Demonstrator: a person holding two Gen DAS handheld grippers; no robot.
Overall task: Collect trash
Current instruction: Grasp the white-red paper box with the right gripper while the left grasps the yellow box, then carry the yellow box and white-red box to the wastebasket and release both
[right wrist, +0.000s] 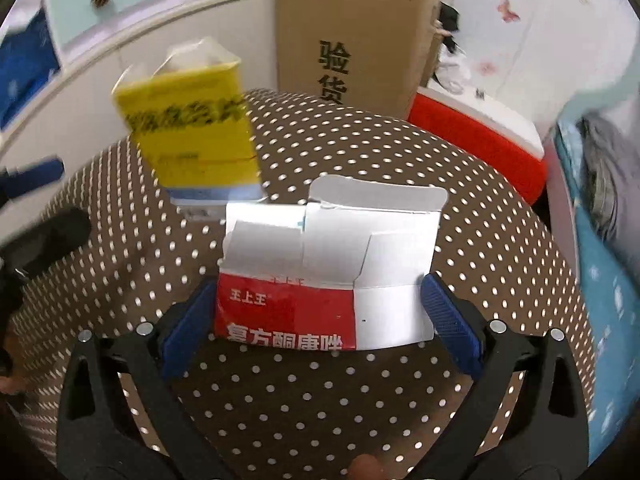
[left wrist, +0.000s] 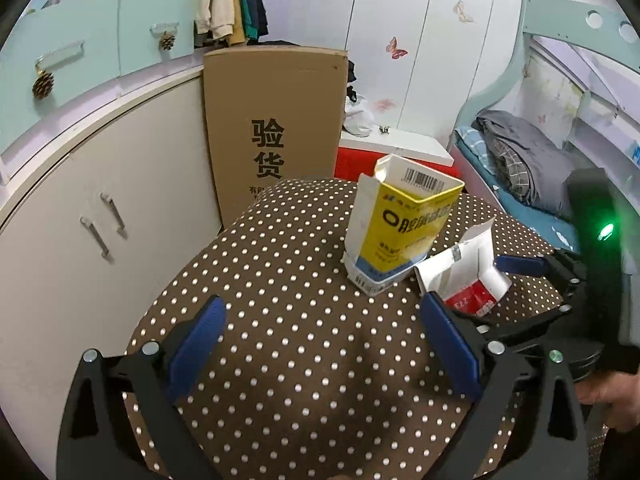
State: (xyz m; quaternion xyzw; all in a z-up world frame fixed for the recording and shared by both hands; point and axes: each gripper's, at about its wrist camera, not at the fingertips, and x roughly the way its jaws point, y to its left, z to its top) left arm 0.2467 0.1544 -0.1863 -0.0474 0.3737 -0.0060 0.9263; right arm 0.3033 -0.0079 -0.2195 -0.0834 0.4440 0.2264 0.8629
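A yellow and white opened carton (left wrist: 400, 228) stands upright on the brown polka-dot table (left wrist: 280, 320). It also shows blurred in the right wrist view (right wrist: 192, 136). A torn red and white box (right wrist: 324, 272) lies next to it, also seen in the left wrist view (left wrist: 468, 276). My left gripper (left wrist: 320, 320) is open and empty, short of the yellow carton. My right gripper (right wrist: 318, 312) is open around the red and white box, a blue finger on each side, pads close to its edges; whether they touch is unclear. The right gripper also shows in the left wrist view (left wrist: 520, 280).
A tall cardboard sheet (left wrist: 276, 120) leans behind the table beside white cabinets (left wrist: 100, 220). A red box with a white lid (left wrist: 396, 152) sits beyond the table. A bed (left wrist: 540, 176) with grey bedding stands at the right.
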